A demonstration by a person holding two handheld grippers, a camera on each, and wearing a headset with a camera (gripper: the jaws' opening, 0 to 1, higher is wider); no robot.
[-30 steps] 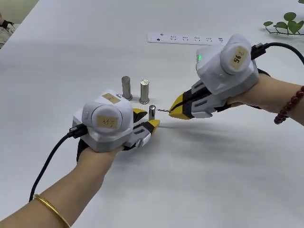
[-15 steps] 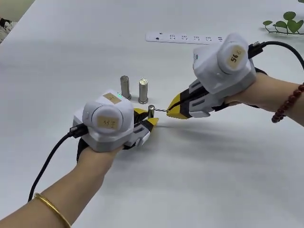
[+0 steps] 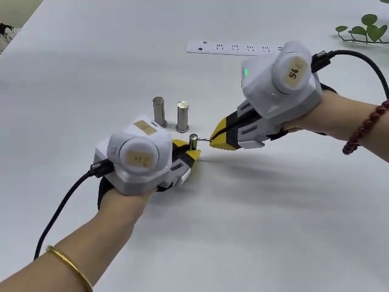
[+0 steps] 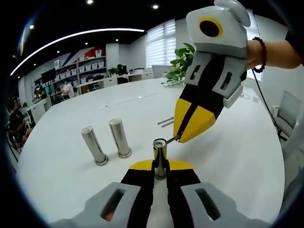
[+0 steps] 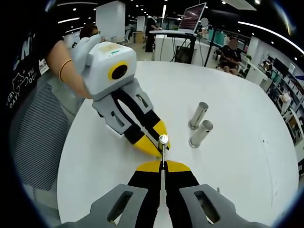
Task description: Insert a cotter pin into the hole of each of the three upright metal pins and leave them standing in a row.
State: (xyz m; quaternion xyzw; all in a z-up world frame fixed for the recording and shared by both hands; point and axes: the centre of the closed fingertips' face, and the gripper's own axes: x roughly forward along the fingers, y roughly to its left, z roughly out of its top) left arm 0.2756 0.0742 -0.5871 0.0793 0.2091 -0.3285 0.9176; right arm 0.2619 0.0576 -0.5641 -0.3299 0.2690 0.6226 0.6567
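While left gripper [image 4: 160,167] jaws sit clamped on an upright metal pin [image 4: 159,153], right gripper [image 5: 162,164] jaws pinch a cotter pin [image 5: 163,151], its tip at the pin's top. Second pin [image 4: 119,137] and third pin [image 4: 93,145] stand nearby on the table [image 3: 273,213], apart from both grippers.

White table [image 3: 273,231], upright pins [image 3: 182,116] (power strip [image 3: 234,47])

Front and right: bare tabletop [image 3: 273,231], open passage | Centre: blocked by left gripper [image 3: 191,154] clamped on metal pin [image 3: 193,142] and right gripper [image 3: 213,137] pinching cotter pin [image 5: 163,154] at its top | Behind: spare pin [image 3: 159,111] and second spare pin [image 3: 182,116] near, narrow gap | Far edge: power strip [image 3: 237,48], well apart
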